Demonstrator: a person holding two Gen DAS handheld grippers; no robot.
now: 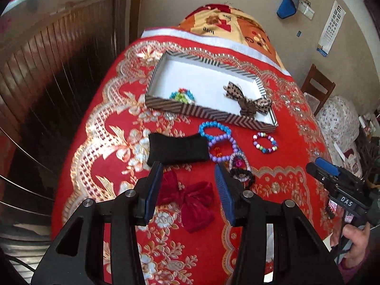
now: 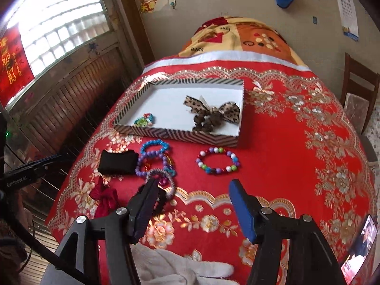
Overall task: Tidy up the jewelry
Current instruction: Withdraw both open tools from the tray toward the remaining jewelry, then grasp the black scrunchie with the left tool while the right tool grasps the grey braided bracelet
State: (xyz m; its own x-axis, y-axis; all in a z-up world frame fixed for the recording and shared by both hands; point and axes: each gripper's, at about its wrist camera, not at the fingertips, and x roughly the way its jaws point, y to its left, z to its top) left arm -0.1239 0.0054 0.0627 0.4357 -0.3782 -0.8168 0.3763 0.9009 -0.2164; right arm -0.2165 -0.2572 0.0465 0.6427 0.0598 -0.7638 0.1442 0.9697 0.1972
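Two bracelets (image 1: 215, 140) overlap beside black pouch (image 1: 177, 149), before tray (image 1: 209, 112).

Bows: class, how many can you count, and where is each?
3. The leopard-print bow lies in the tray; the black bow and the dark red velvet bow lie on the cloth. None seems hidden.
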